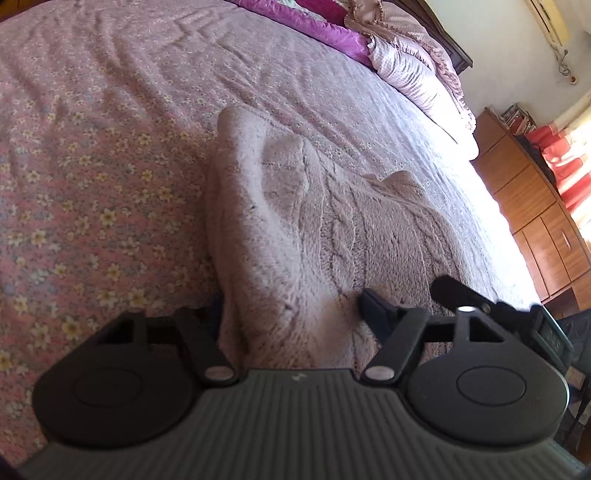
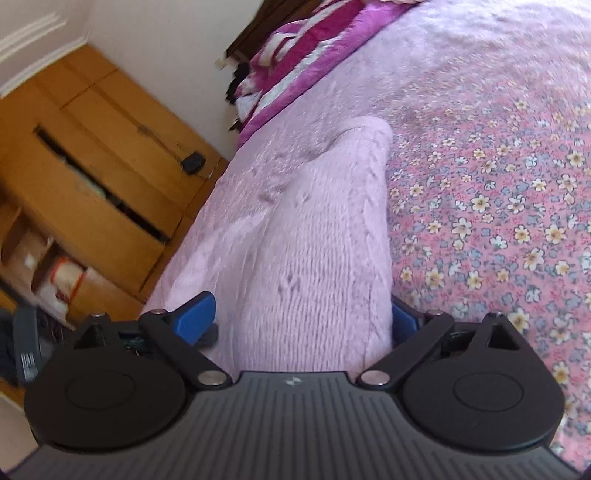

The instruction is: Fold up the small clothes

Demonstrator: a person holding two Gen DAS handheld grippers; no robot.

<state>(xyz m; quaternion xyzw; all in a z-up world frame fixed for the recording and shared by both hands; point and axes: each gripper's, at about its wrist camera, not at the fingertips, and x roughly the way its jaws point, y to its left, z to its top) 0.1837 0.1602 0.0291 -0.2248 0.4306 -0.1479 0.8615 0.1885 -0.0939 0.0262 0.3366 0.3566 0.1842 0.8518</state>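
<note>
A pale pink cable-knit sweater [image 1: 295, 229] lies on the floral bedsheet [image 1: 92, 177], partly folded, with one edge raised. My left gripper [image 1: 291, 306] is wide open; the sweater's near edge bunches between its fingers and hides the left fingertip. In the right wrist view the same sweater [image 2: 314, 240] runs up from between the fingers as a raised fold. My right gripper [image 2: 299, 314] is wide open around it, with blue pads [image 2: 195, 314] on either side; whether the pads press the fabric I cannot tell.
A purple quilt [image 1: 332, 33] and a frilled pillow [image 1: 417, 66] lie at the head of the bed. Wooden cabinets [image 1: 535, 206] stand past the bed's right edge, and a wooden wardrobe [image 2: 92, 166] past its left edge.
</note>
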